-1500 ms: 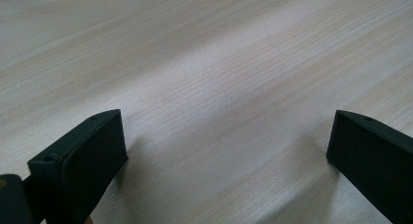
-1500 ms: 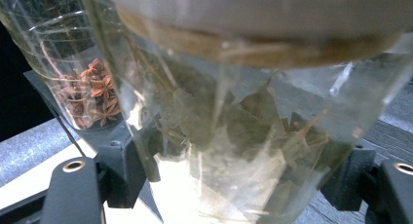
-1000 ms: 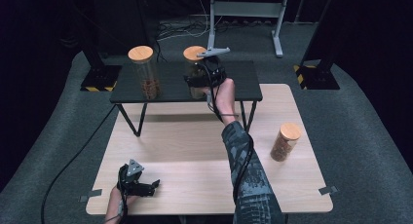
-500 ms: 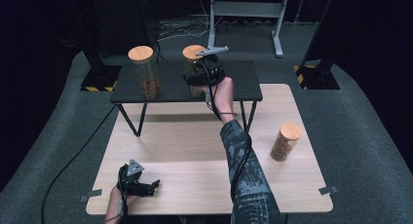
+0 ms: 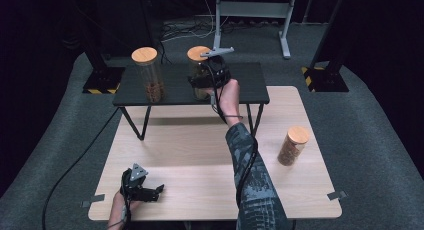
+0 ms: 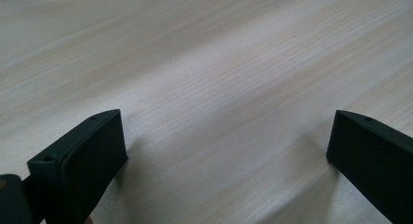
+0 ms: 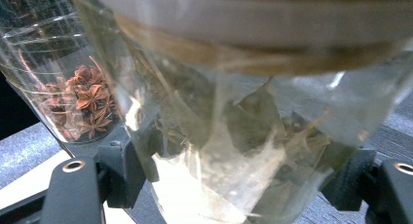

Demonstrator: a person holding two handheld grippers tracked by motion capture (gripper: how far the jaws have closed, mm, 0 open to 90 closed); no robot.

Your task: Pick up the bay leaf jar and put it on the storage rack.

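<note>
The right claw pinches a glass jar on the black shelf, its jaws pressed on the jar's two sides below the lid; in the right gripper view the jar stands between the jaws and close to the camera. This jar stands upright near the middle of the shelf, which rises on thin black legs over the far part of the wooden tabletop. It is a clear, round, straight-walled cylinder with a flat round wooden lid, and it holds flat, pale green-grey dried leaves that lie loosely against the glass. A second jar of the same make stands to its left on the shelf, well apart; the right gripper view shows reddish-brown star-shaped pods inside it. A third jar, also with a wooden lid and brownish contents, stands on the right part of the tabletop. The tabletop is light wood with fine straight grain, matte and smooth. The left claw lies near the front left corner of the tabletop, its jaws spread wide with nothing between them; the left gripper view shows only bare wood between the two black, blocky jaws.
</note>
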